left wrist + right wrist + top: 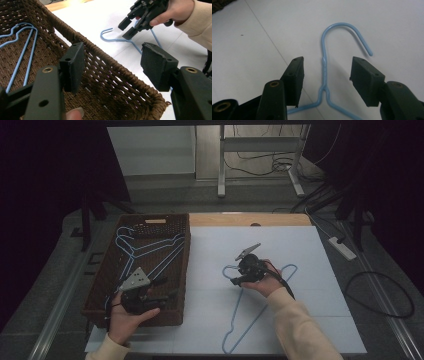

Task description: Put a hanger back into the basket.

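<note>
Jaws of my right gripper point(325, 77) stand apart, one on each side of the twisted neck of the blue wire hanger point(324, 65) that lies flat on the white table sheet point(262, 25); neither pad touches the wire, so nothing is gripped. In the high view this right gripper point(239, 279) sits at centre frame, over the hook end of the hanger point(250, 320), whose triangular body runs down toward the lower middle of the frame. My left gripper point(165, 296) is at lower left, at the near end of the brown wicker basket point(184, 270). Its jaws also stand wide apart and hold nothing; in the left gripper view one pad hangs inside the basket wall point(112, 75) and the other outside it, with no contact that I can make out. Several more blue hangers point(145, 251) already lie inside the basket, at the upper left of centre.

Step in hand, as I judge it: the approach to pick up the loose hanger by its neck, so that it can join the others in the basket.

Next move, as I judge it: I bring the pads together on the neck just below the hook, low enough to catch the thin wire against the sheet, then lift and carry it leftward over the basket rim. The wire is slim and may slip or swing once raised.
</note>
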`<action>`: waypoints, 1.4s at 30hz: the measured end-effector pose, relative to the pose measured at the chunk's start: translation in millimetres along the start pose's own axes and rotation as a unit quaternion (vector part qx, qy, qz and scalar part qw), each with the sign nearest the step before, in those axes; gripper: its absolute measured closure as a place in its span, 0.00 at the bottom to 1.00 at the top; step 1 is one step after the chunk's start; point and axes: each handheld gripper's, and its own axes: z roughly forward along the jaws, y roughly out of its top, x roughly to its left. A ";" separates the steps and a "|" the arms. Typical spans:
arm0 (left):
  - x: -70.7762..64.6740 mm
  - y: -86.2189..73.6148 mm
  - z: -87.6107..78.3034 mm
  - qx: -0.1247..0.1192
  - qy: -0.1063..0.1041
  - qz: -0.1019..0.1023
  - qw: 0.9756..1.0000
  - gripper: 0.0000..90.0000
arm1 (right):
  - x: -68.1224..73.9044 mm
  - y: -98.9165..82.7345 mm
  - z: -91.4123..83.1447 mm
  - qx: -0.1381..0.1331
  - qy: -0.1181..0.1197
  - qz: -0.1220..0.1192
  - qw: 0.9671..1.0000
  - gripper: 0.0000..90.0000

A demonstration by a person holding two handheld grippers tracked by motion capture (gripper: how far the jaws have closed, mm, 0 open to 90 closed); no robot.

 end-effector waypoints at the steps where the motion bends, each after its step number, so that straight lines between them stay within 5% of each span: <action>1: 0.2 -0.1 -0.1 0.000 0.000 0.000 1.000 0.41 | -0.2 2.2 2.0 0.004 0.001 -0.002 1.000 0.52; 13: 0.7 0.0 -0.6 0.001 0.000 0.002 1.000 0.41 | -0.5 24.4 28.4 0.072 0.006 -0.017 0.997 0.65; 26: 0.4 0.4 -1.1 0.001 -0.001 0.003 1.000 0.41 | 10.3 47.1 37.9 0.153 -0.010 -0.048 0.987 0.96; 29: 0.9 0.0 -1.1 0.001 -0.001 0.003 1.000 0.41 | 14.0 46.7 37.6 0.152 -0.022 -0.057 0.986 0.96; 42: -1.4 0.9 1.4 0.005 -0.005 0.005 1.000 0.41 | 15.5 29.1 13.4 0.077 -0.041 -0.038 0.996 0.97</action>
